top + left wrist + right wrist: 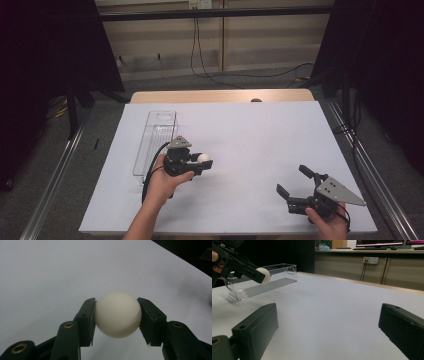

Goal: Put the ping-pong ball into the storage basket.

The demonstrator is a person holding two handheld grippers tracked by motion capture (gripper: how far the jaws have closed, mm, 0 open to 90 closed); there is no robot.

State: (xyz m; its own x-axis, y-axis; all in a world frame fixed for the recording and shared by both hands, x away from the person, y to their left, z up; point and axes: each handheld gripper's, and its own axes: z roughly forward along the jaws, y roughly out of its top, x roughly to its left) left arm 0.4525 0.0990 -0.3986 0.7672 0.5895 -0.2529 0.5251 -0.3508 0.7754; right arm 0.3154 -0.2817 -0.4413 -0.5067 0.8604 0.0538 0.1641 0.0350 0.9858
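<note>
- The left gripper (202, 161) pinches a white ball (203, 158); in the left gripper view both pads press the sides of the ball (118, 314), which sits above the white sheet.
- In the high view the ball lies left of the table's centre, at about 3 o'clock from the clear plastic tray (159, 131) and just beside its near end.
- The right gripper (295, 181) sits at about 4 o'clock from the ball, well apart from it, its jaws spread wide with nothing between them.
- In the right gripper view the ball (264, 275) shows at about 10 o'clock, in front of the tray (274, 277).
- The white sheet (260, 135) covers the wooden table (220, 96).
</note>
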